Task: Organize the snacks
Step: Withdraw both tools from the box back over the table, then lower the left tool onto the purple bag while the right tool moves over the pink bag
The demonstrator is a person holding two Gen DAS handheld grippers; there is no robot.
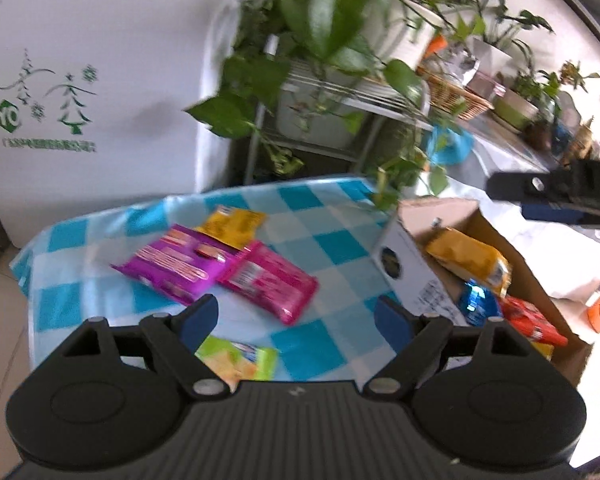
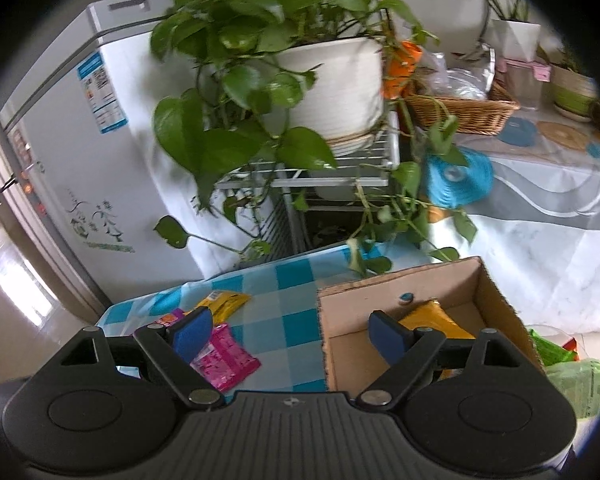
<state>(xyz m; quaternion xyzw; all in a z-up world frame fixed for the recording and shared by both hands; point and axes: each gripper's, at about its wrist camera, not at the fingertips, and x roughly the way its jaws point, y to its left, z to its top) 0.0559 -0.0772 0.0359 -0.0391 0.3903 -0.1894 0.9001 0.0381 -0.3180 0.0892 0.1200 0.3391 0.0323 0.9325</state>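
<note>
While both tools hung above the checked cloth, neither clasped anything. The left gripper (image 1: 296,316) had its blue-padded fingers (image 1: 196,318) spread wide over the blue-and-white tablecloth (image 1: 332,240); nothing lay between them. Just under the left finger sat a green snack packet (image 1: 240,358), partly hidden by the tool body. Beyond the fingertips lay a purple packet (image 1: 172,264) overlapping a pink packet (image 1: 272,280), with a yellow packet (image 1: 234,224) behind them, touching the purple one. To the right stood an open cardboard box (image 1: 412,276) holding a yellow bag (image 1: 468,260), a blue packet (image 1: 478,304) and a red packet (image 1: 532,320). The right gripper (image 2: 290,330) likewise had its fingers (image 2: 388,338) held apart and unloaded, one finger over the cloth and the other over the box interior (image 2: 352,354), where the yellow bag (image 2: 436,318) showed. From the left wrist view, part of that tool (image 1: 556,188) entered at the right edge above the box. Farther out stood a white freezer (image 1: 80,80), a trailing potted plant (image 2: 332,84) on a wire rack (image 2: 340,168), and a wicker basket (image 2: 464,110).
</note>
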